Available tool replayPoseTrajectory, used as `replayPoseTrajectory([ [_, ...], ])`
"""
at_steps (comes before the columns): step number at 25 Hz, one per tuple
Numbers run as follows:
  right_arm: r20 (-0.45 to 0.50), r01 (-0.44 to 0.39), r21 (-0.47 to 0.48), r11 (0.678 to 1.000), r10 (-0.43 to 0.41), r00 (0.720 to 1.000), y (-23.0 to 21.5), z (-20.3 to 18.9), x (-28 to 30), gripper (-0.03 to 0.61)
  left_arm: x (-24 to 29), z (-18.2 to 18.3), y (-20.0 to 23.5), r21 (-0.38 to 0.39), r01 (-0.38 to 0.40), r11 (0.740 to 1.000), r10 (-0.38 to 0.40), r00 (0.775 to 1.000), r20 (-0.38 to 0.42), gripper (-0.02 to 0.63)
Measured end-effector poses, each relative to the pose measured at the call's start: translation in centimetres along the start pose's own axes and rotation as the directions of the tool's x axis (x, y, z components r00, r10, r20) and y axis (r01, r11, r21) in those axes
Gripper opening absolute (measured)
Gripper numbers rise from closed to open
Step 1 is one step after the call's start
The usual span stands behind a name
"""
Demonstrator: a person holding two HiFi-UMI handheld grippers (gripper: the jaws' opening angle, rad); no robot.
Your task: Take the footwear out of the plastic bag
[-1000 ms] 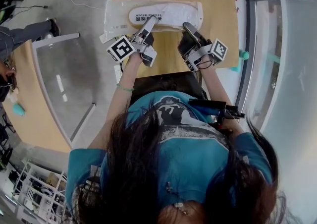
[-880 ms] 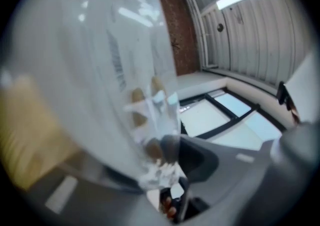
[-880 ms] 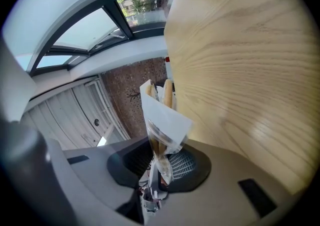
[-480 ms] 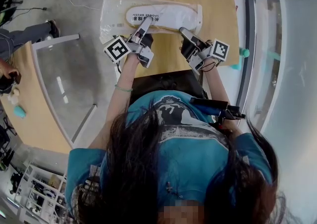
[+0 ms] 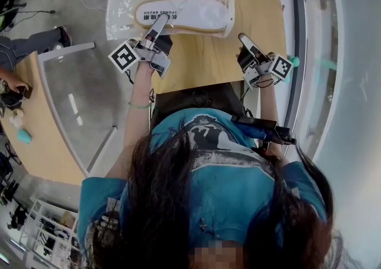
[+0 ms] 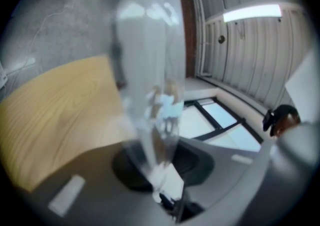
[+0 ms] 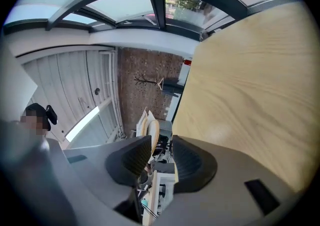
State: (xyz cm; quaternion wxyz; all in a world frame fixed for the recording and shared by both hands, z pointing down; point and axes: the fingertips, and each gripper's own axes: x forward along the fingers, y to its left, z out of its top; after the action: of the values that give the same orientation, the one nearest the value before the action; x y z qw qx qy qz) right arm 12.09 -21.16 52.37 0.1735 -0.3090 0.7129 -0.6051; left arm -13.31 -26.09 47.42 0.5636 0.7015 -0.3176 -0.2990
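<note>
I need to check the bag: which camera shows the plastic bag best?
The head view: the whole plastic bag shows, with the white footwear inside. The left gripper view shows only a blurred strip of it up close; the right gripper view shows none of it.

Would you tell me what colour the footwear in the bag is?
White footwear, tan rim; head view shows it best.

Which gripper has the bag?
Left gripper: its jaws have just closed on the edge of the bag. Right gripper, jaws just opening and empty, is off the bag.
</note>
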Motion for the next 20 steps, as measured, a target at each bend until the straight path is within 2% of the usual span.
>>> replayPoseTrajectory([
  [3, -0.032, -0.083, -0.046, 0.995, 0.082, 0.996, 1.9, 0.8, 0.7, 0.117, 0.1, -0.4, -1.1, -0.029, 0.06, 0.998, -0.06, 0.998, -0.02, 0.069],
  [7, -0.089, -0.211, -0.059, 0.976, 0.205, 0.975, 5.0, 0.4, 1.9, 0.117, -0.2, -1.5, -1.3, -0.047, 0.071, 0.996, -0.073, 0.996, -0.043, 0.069],
  [11, -0.16, -0.225, -0.09, 0.97, 0.209, 0.965, 5.3, -0.5, 2.7, 0.121, -0.8, -1.8, -1.4, -0.112, 0.105, 0.988, -0.11, 0.993, -0.041, 0.069],
  [13, -0.196, -0.241, -0.09, 0.966, 0.22, 0.956, 5.5, -1.1, 2.8, 0.121, -0.9, -2.2, -1.5, -0.116, 0.11, 0.987, -0.117, 0.991, -0.059, 0.069],
  [17, -0.176, -0.311, -0.043, 0.95, 0.299, 0.938, 7.1, -0.9, 2.7, 0.129, -1.4, -1.8, -1.3, -0.139, 0.112, 0.984, -0.117, 0.993, -0.028, 0.069],
  [20, -0.198, -0.331, -0.046, 0.942, 0.316, 0.928, 7.7, -0.9, 2.5, 0.147, -1.8, -1.5, -1.0, -0.139, 0.105, 0.985, -0.108, 0.994, -0.015, 0.069],
])
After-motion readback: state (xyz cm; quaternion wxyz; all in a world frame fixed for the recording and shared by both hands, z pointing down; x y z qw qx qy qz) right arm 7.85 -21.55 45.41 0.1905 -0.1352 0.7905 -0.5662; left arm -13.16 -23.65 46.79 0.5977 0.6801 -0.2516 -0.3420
